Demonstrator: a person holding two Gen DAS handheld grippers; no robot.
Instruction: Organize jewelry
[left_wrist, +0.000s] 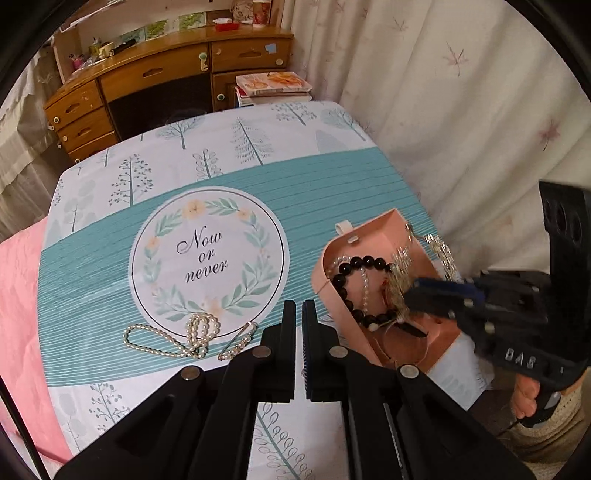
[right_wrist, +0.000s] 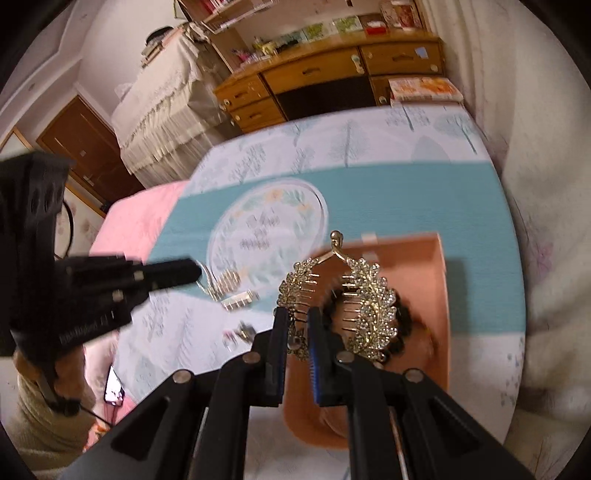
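- while the right gripper (right_wrist: 298, 328) hangs over the pink box (right_wrist: 439, 295), its 2 fingers are clamped on the lower edge of a gold rhinestone hair comb (right_wrist: 373, 306); the comb's 2 leaf-shaped halves fan upward and meet at a small loop on top.
- from the left wrist view the same comb (left_wrist: 402, 269) sits above the open box (left_wrist: 369, 325), with the right gripper (left_wrist: 410, 291) reaching in from the right side; the view there is motion-blurred.
- left gripper (left_wrist: 299, 310): fingers nearly together with only a thin gap, nothing between them; it hovers over the tablecloth (left_wrist: 314, 184) just left of the box.
- inside the box: a black bead bracelet (left_wrist: 354, 288) and a strand of small pearls (left_wrist: 365, 288) lying across it; other contents are too blurred to name.
- on the tablecloth, left of the left gripper's tips: a pearl necklace (left_wrist: 173, 336) in loose coils, with a pearl hairpin (left_wrist: 236, 341) just beside it; whether they touch, cannot tell.
- both lie at the lower edge of the round "now or never" print (left_wrist: 207, 254).
- right wrist view also shows the left gripper (right_wrist: 192, 271) above blurred pale items on the cloth, well left of the box.
- background: wooden desk (left_wrist: 147, 85) with drawers, stack of books (left_wrist: 273, 86) beside it, curtain (left_wrist: 461, 92) to the right.
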